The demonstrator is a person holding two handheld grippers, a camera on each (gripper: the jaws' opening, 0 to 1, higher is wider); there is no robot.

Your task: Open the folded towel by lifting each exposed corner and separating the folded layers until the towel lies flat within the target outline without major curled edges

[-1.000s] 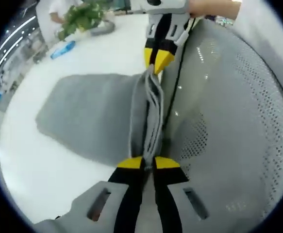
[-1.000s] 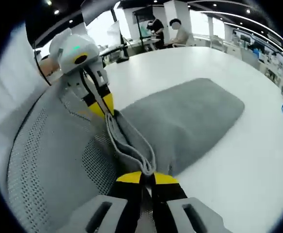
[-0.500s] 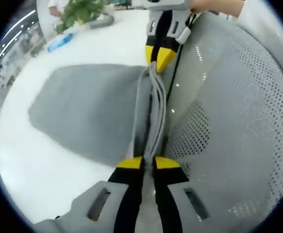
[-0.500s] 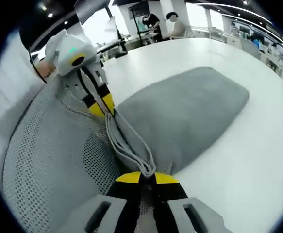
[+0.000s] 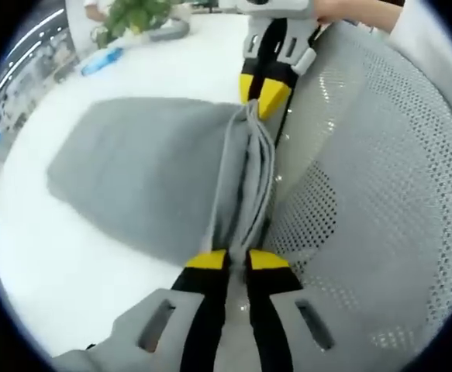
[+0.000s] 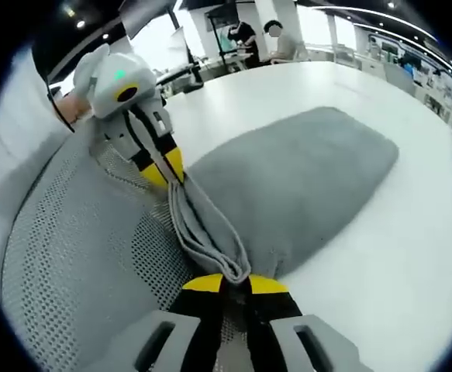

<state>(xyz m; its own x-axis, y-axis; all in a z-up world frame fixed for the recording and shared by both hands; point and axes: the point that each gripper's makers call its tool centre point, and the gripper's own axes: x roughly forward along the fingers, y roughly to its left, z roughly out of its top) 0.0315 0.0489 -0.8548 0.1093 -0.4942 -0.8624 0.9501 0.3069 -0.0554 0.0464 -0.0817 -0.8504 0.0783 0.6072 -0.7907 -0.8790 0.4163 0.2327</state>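
At six o'clock in the left gripper view, my left gripper (image 5: 237,260) pinches one end of the grey towel (image 5: 144,174)'s bunched edge; at twelve the right gripper (image 5: 263,97) clamps the other end. The towel spreads toward nine o'clock over the white table (image 5: 55,271). A grey perforated mesh surface (image 5: 373,217) lies at three.

- The grey towel (image 5: 140,174) (image 6: 295,186) is plush, with stitched hems.
- Its near edge is lifted and bunched into layered folds.
- The rest drapes onto the white desk (image 5: 70,263) (image 6: 396,263).
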